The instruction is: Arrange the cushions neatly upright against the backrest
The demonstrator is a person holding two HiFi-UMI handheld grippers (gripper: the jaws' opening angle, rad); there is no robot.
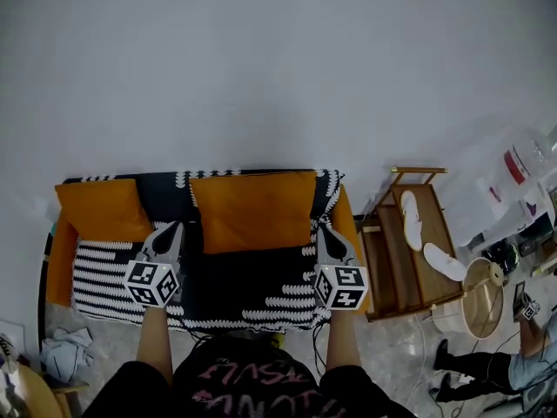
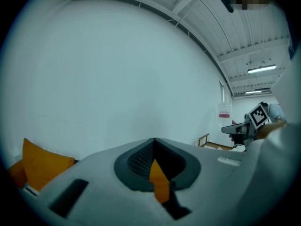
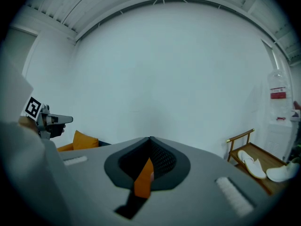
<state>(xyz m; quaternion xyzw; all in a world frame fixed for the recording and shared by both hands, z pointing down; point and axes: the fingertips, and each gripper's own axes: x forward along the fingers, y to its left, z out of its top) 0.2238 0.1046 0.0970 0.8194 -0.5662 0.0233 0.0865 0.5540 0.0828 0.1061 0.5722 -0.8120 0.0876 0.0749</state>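
A large orange cushion (image 1: 252,209) leans against the backrest of a sofa (image 1: 252,286) draped in a black-and-white throw. My left gripper (image 1: 177,226) is at the cushion's left edge and my right gripper (image 1: 320,228) at its right edge. In the left gripper view the jaws (image 2: 154,147) are shut on a fold of orange fabric (image 2: 159,178). The right gripper view shows the same: jaws (image 3: 150,145) pinching orange fabric (image 3: 142,180). A second, smaller orange cushion (image 1: 103,209) stands at the sofa's left end, also seen beside the left jaws (image 2: 44,164).
A wooden rack (image 1: 383,259) with white slippers (image 1: 409,220) stands right of the sofa, with a pale bucket (image 1: 483,290) beyond it. A person (image 1: 522,355) is at the lower right. A crumpled cloth (image 1: 65,351) lies on the floor at the left. A plain white wall rises behind the sofa.
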